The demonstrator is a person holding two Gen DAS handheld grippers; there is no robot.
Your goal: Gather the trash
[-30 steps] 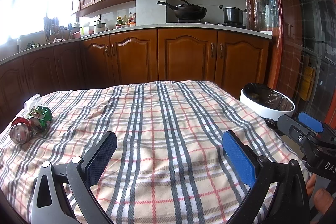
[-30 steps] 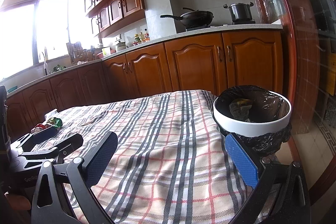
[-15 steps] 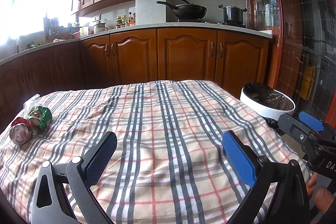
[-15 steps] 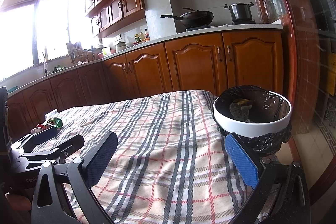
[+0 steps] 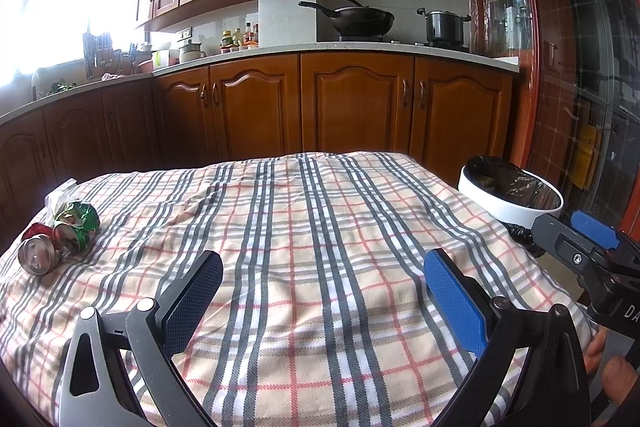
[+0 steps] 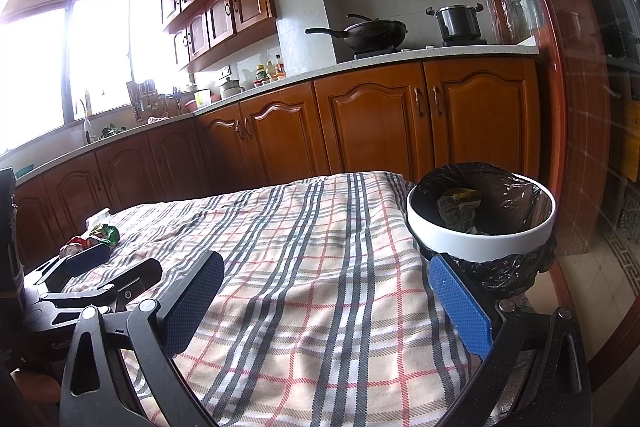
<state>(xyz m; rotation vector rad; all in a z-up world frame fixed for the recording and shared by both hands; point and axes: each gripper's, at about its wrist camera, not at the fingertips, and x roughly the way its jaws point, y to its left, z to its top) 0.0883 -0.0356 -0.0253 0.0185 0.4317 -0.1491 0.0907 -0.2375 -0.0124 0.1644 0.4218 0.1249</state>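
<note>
A crushed red can (image 5: pixel 38 254), a crumpled green can (image 5: pixel 77 223) and a bit of clear wrapper (image 5: pixel 60 191) lie together at the table's left edge; they also show in the right wrist view (image 6: pixel 92 239). A white bin with a black liner (image 6: pixel 480 239) stands past the table's right edge, with crumpled paper (image 6: pixel 456 207) inside; it also shows in the left wrist view (image 5: pixel 508 199). My left gripper (image 5: pixel 322 303) is open and empty over the near table. My right gripper (image 6: pixel 326 303) is open and empty, near the bin.
The table wears a plaid cloth (image 5: pixel 320 227). Wooden cabinets (image 5: pixel 352 107) and a counter with a wok (image 5: pixel 352 19) and pot (image 5: pixel 444 27) stand behind. A glass door (image 5: pixel 592 67) is on the right.
</note>
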